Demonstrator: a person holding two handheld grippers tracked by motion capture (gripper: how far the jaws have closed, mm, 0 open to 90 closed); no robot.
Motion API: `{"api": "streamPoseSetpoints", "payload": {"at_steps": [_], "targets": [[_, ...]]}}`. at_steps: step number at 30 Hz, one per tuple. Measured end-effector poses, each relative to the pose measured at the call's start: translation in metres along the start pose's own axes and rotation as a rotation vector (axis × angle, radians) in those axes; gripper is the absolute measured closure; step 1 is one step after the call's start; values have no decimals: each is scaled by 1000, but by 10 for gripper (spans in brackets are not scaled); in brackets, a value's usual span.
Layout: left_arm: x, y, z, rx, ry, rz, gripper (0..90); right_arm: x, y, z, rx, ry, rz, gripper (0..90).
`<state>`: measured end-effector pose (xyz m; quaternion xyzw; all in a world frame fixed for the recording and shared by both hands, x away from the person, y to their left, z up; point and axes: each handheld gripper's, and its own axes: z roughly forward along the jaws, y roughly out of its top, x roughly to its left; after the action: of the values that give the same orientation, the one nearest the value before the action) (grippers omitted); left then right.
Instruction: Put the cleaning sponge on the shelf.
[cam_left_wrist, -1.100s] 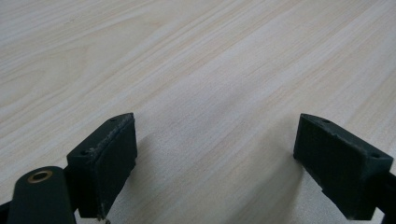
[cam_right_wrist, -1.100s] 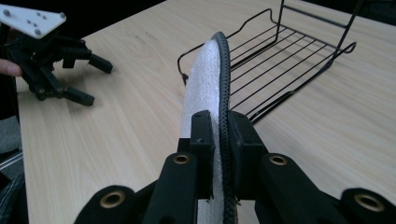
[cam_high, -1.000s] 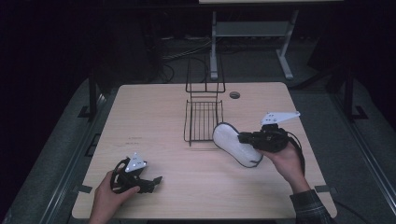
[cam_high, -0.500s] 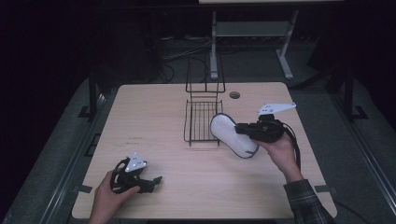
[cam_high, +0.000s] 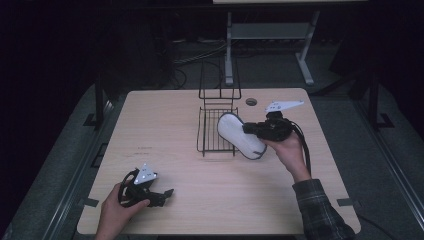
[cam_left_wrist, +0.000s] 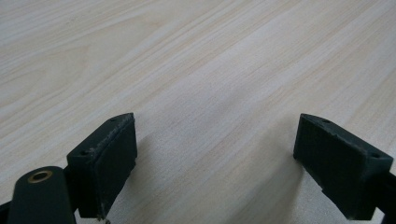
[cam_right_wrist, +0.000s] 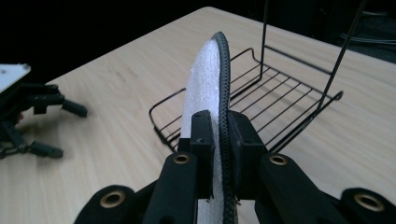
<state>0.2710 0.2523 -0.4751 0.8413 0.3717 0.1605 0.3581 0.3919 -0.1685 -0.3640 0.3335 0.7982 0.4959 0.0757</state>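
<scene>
The right gripper (cam_high: 251, 129) clamps a white insole (cam_high: 239, 135) on edge, held above the table (cam_high: 165, 115) just right of the wire rack (cam_high: 216, 131). The left gripper (cam_high: 159, 194), jaws apart, rests near-left.

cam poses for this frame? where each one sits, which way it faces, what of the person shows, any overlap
High view: above the person's side, facing forward and down on the table; both hands, the left gripper, and the right gripper holding the white insole by the wire rack.
Left gripper view: rides the left gripper, looks down at bare tabletop between open jaws.
Right gripper view: rides the right gripper, faces insole and rack.
Shared: high and right gripper views both show insole, rack, left gripper.
</scene>
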Motion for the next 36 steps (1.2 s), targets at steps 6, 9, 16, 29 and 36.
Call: {"api": "streamPoseSetpoints", "payload": {"at_steps": [6,9,16,29,36], "targets": [[0,0,0,1,0,0,124,-4,12,16,-1,3,8,817],[0,0,0,0,0,0,125,-7,15,24,10,6,13,817],[0,0,0,-1,0,0,124,-12,24,42,23,11,22,816],[0,0,0,0,0,1,125,-18,34,77,62,21,44,816],[0,0,0,-1,0,1,124,-25,27,91,84,29,69,813]]}}
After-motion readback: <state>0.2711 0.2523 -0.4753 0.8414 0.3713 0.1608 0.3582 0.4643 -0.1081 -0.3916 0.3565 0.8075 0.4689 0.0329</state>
